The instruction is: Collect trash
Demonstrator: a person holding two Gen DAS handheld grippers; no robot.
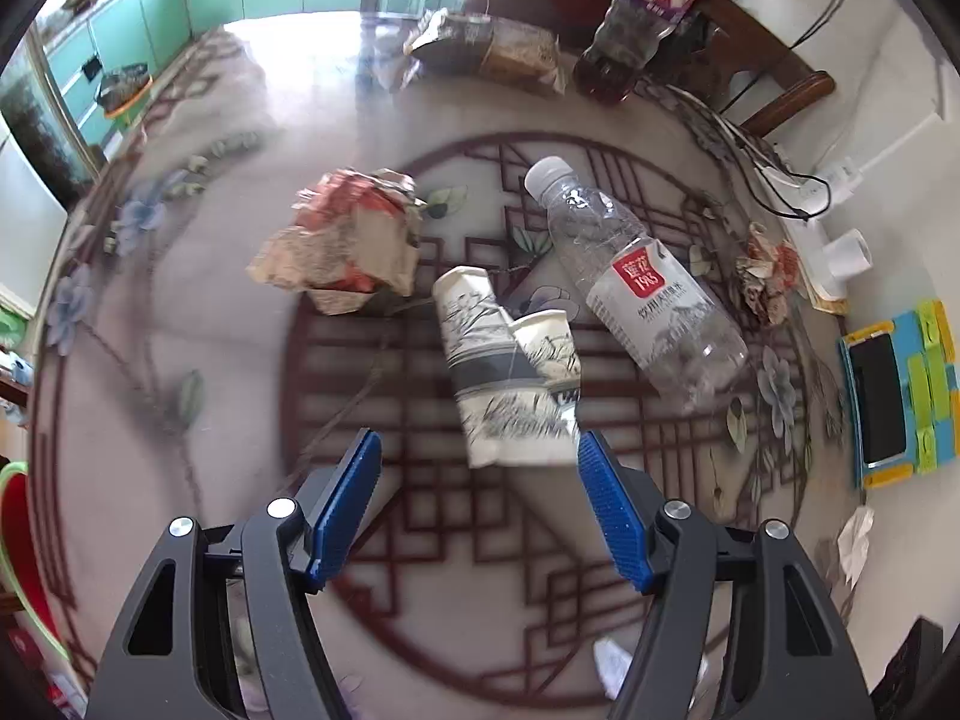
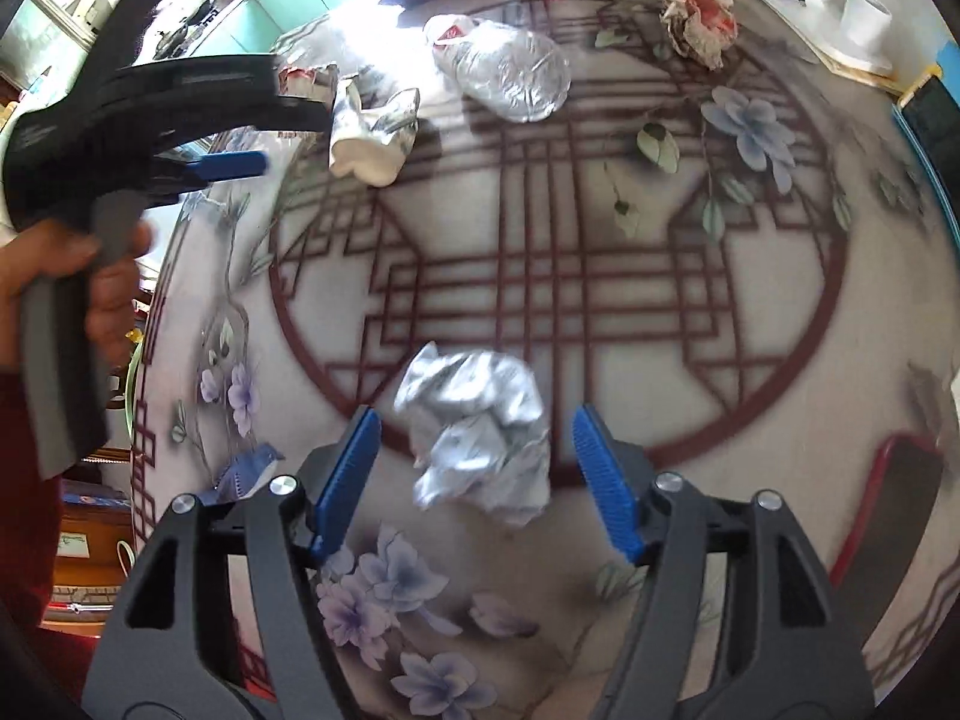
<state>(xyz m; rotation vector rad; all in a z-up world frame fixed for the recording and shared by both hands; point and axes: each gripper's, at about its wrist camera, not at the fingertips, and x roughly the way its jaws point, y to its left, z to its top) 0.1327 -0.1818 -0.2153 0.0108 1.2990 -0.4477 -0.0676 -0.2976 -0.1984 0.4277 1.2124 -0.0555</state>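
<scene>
In the left wrist view my left gripper (image 1: 480, 441) is open just above the near end of two crushed paper cups (image 1: 510, 372) with grey print; its pads do not touch them. A clear plastic bottle (image 1: 636, 282) lies to their right and a crumpled red-and-tan carton (image 1: 348, 240) to their left. In the right wrist view my right gripper (image 2: 475, 420) is open, with a crumpled silvery wrapper (image 2: 480, 438) lying between its fingers and a gap on each side. A hand (image 2: 90, 276) holds the left gripper (image 2: 288, 132) next to the cups (image 2: 372, 132). The bottle (image 2: 510, 72) lies beyond.
The round table (image 2: 600, 300) has a glossy top with a red lattice and flowers. On it are a small crumpled paper (image 1: 768, 276), a dark drink bottle (image 1: 636, 18), a food package (image 1: 492, 48), a tape roll (image 1: 846, 252) and a phone in a colourful case (image 1: 894, 402).
</scene>
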